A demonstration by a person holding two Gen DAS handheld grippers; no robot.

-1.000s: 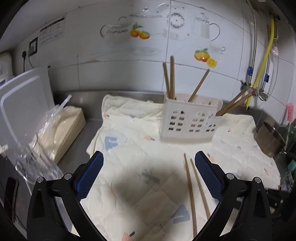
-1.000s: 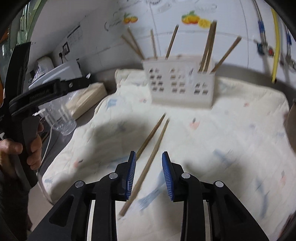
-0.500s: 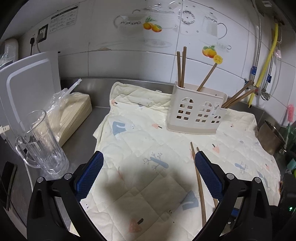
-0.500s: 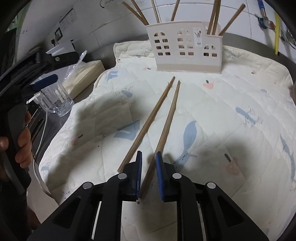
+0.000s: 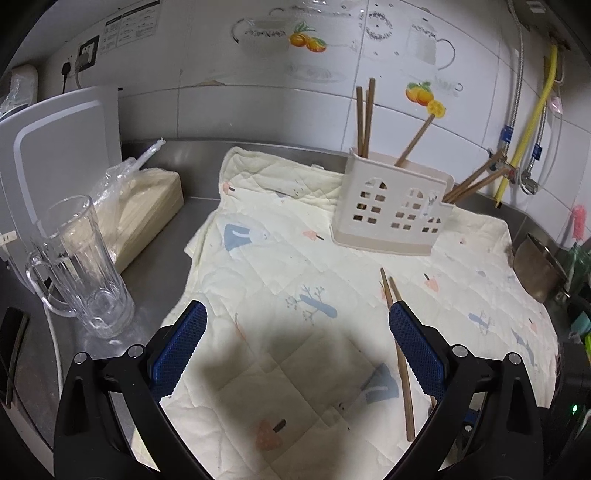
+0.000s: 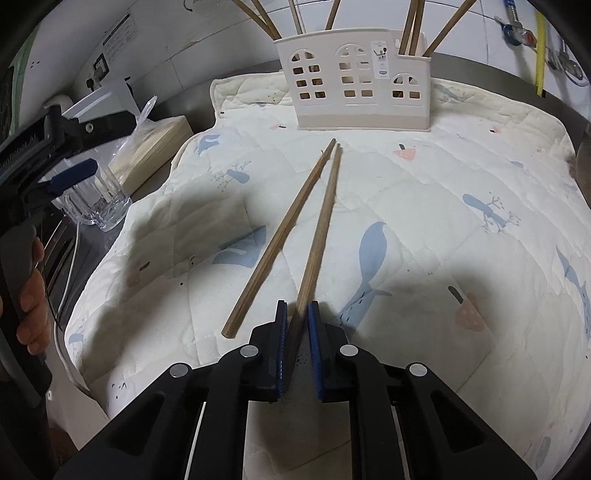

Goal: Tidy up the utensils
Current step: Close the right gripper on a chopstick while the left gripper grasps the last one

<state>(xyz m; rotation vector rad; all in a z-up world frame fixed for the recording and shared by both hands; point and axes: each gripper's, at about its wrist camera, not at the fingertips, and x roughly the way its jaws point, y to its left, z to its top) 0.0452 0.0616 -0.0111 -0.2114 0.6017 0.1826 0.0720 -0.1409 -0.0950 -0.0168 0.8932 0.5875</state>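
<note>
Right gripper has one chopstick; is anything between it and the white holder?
Nothing visible blocks it. The right gripper is shut on the right chopstick; only bare quilted cloth lies ahead to the holder. The second chopstick lies beside it, left.

Right gripper (image 6: 296,314) low over the quilt (image 6: 424,206), blue pads pinched in tight on the near end of one chopstick (image 6: 320,229). That stick runs forward across the cloth toward the holder (image 6: 354,96). A second chopstick (image 6: 284,236) lies loose just to its left, tips nearly meeting at the far end, near ends spread apart. The holder stands upright at the back of the quilt, more chopsticks (image 6: 413,26) leaning out of its top. Off to the left, the left gripper (image 6: 70,173) hangs with its pad in front of a glass mug (image 6: 96,206), a hand (image 6: 31,295) wrapped round the handle below.
</note>
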